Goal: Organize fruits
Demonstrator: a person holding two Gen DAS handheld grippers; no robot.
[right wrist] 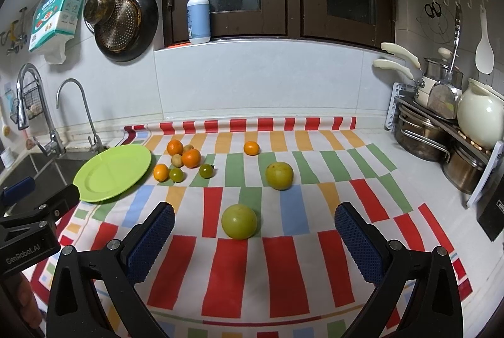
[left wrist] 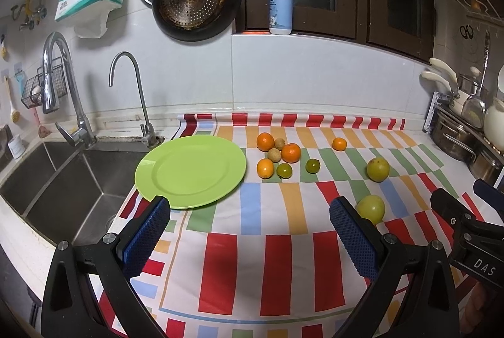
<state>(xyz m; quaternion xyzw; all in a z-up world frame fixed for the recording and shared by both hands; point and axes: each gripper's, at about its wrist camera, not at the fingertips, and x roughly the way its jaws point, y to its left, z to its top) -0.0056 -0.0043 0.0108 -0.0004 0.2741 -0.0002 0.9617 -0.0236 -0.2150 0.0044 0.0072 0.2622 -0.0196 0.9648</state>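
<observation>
Two hand-held grippers hover over a kitchen counter draped in a striped cloth (right wrist: 283, 268), both with fingers spread wide and nothing between them. The left gripper (left wrist: 249, 231) hangs above the cloth's near edge, its blue-padded fingers (left wrist: 145, 237) framing a bare patch of red stripes. The right gripper (right wrist: 255, 240) sits alongside it toward the counter's right, aimed at a large yellow-green fruit (right wrist: 239, 221) that lies on the cloth just ahead of its open fingers, not touching either pad.

A lime-green plate (left wrist: 190, 171) rests empty at the cloth's left edge, its rim overhanging the steel sink (left wrist: 63, 180). Just right of the plate, toward the back of the counter, a small cluster of fruit lies on the cloth: three oranges (left wrist: 290, 152), two small green fruits (left wrist: 284, 170) and two pale brown round ones (left wrist: 274, 155), which may be longans, though they are too small to be sure. Another small orange (left wrist: 339, 144) sits alone nearer the back edge. A second large yellow-green fruit (right wrist: 279, 175) lies farther in, toward the middle-right of the cloth.

Two taps (left wrist: 63, 92) rise behind the sink. A pump bottle (right wrist: 198, 13) stands on the window ledge, pans (left wrist: 195, 1) hang on the tiled wall, and pots (right wrist: 422, 130) crowd the counter's right end.
</observation>
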